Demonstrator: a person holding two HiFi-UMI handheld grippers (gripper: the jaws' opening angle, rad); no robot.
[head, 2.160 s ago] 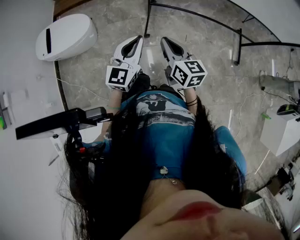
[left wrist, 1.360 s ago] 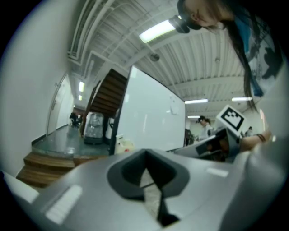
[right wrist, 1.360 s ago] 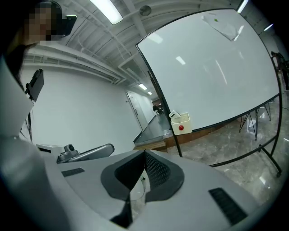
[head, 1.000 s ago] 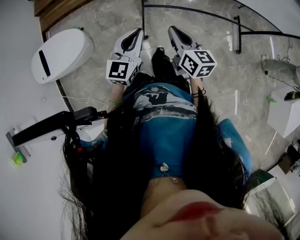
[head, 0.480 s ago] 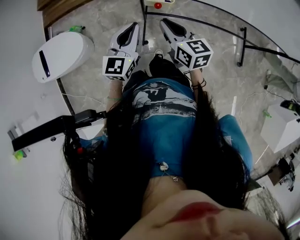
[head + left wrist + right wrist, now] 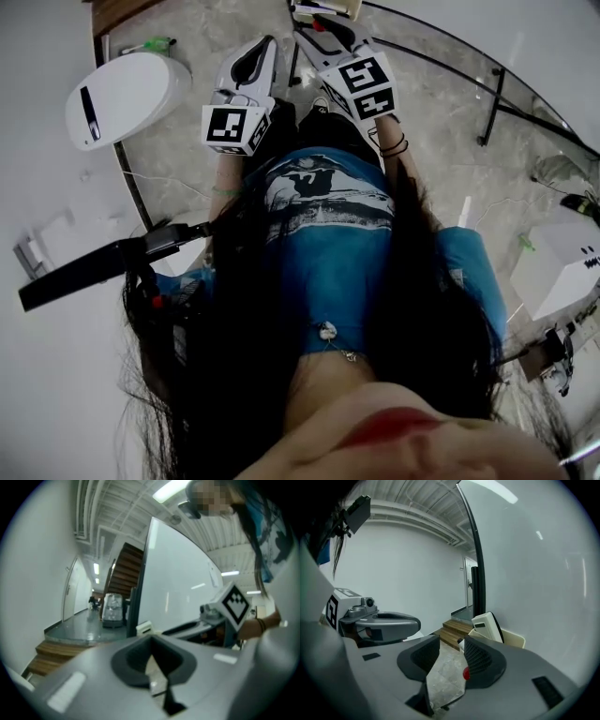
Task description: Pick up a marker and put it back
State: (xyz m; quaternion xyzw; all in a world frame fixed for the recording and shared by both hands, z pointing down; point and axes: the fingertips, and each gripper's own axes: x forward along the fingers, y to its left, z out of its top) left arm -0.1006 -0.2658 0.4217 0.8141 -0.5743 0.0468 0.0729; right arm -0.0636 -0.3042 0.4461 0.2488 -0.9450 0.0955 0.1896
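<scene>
Right gripper [image 6: 450, 651] with jaws spread wide, just now opening, and nothing between them but grey floor [image 6: 443, 677]; left gripper [image 6: 152, 657] pinched together at the tips, empty. No marker clearly in sight of either gripper view. Possibly the marker: a slim green-tipped thing [image 6: 155, 44] at the upper left of the head view, just beyond the white oval unit [image 6: 127, 94], too small to confirm, and well apart from both grippers. Hence the main hazard, judging from this: aiming open jaws at the wrong spot. Dead ahead of the right gripper, a beige box [image 6: 508, 638] with a white slab [image 6: 487, 626] against it and a red button [image 6: 465, 673] low beside the right-hand pad; likely enough to bump the box or press that button by pushing on forward. Also a chance of closing on air, with no target lined up between the pads. Side by side and near each other, so some danger of knocking one gripper against the other during any swing leftward. Nothing to gain from the left side until opened. Best to find the marker first, then commit.
</scene>
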